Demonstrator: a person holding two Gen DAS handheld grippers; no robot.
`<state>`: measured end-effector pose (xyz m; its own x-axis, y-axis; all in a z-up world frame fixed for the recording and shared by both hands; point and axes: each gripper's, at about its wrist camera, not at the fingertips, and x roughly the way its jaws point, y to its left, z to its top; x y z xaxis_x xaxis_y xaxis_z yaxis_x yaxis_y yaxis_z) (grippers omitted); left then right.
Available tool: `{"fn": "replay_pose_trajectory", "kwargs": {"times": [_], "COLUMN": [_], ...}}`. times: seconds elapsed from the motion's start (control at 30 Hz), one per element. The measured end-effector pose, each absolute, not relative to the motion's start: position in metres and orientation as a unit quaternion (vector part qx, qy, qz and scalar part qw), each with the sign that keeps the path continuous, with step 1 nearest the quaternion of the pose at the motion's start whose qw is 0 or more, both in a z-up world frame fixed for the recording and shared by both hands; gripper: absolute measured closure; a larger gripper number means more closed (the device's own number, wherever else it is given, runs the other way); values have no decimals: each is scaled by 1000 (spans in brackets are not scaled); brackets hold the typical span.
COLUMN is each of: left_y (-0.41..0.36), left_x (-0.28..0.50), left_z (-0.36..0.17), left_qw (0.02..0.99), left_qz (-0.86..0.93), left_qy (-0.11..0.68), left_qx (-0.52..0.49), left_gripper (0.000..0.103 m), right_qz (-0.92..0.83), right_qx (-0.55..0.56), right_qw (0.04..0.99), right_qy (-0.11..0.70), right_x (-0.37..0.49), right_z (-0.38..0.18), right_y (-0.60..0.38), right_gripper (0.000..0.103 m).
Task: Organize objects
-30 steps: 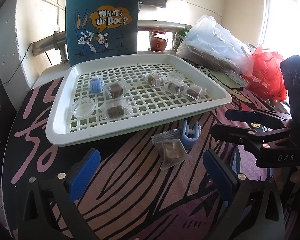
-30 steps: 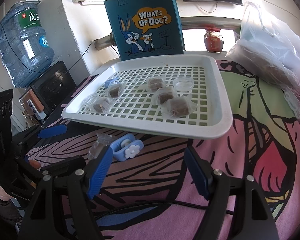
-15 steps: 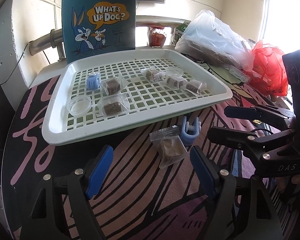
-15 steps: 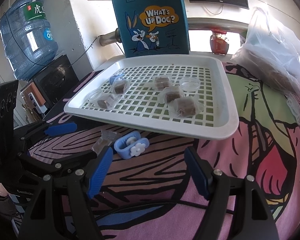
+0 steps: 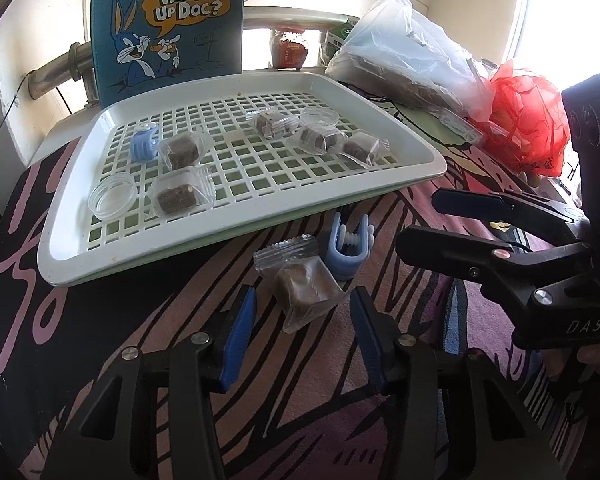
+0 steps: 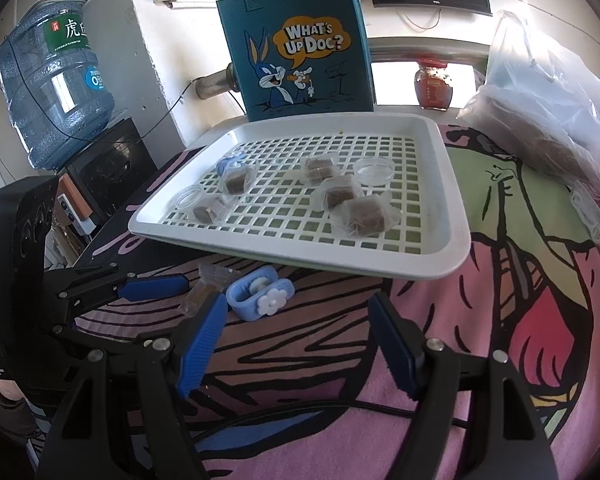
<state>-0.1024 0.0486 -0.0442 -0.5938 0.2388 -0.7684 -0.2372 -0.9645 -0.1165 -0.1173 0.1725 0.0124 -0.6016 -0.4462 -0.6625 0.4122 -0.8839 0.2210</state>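
Left wrist: left gripper (image 5: 302, 322) fingers closing around wrapped candy (image 5: 304, 286), not touching

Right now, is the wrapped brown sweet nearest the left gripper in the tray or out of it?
Out. The wrapped sweet lies on the patterned cloth in front of the white tray, beside a blue clip.

A white tray (image 6: 448, 200) sits on the colourful table cloth (image 6: 520, 300), with wrapped brown snacks (image 6: 364, 216) on it. Near its front edge lies a blue clip (image 6: 260, 300). The right gripper (image 6: 300, 344) hangs open nearby.
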Motion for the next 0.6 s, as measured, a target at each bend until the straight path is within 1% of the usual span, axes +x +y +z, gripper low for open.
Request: {"fn": "replay_pose_trajectory", "kwargs": {"times": [0.03,0.07,0.13,0.2,0.4,0.6], "left_y": [49,49,46,42,34,34], "left_x": [-102,-102,-103,-104,-97,-85], "left_z": [-44,-44,-44,-45,-44,-40], "left_qw": [137,136,140,136,128,112], "left_qz": [892,892,891,890,892,901], "left_qy": [-3,-3,-12,-22,-34,-12], "left_qx": [-431,-431,-432,-434,-432,-419], "left_gripper": [71,75,89,96,96,96], "right_qz": [-894,-894,-894,-893,-890,-885], "right_qx": [376,376,375,374,376,386], "right_qw": [240,241,245,249,258,260], "right_qy": [-23,-22,-18,-11,8,13], "right_x": [-118,-117,-117,-116,-114,-116], "right_z": [12,13,13,13,12,9], "right_y": [172,172,170,167,160,157], "right_gripper": [29,29,29,29,29,29]}}
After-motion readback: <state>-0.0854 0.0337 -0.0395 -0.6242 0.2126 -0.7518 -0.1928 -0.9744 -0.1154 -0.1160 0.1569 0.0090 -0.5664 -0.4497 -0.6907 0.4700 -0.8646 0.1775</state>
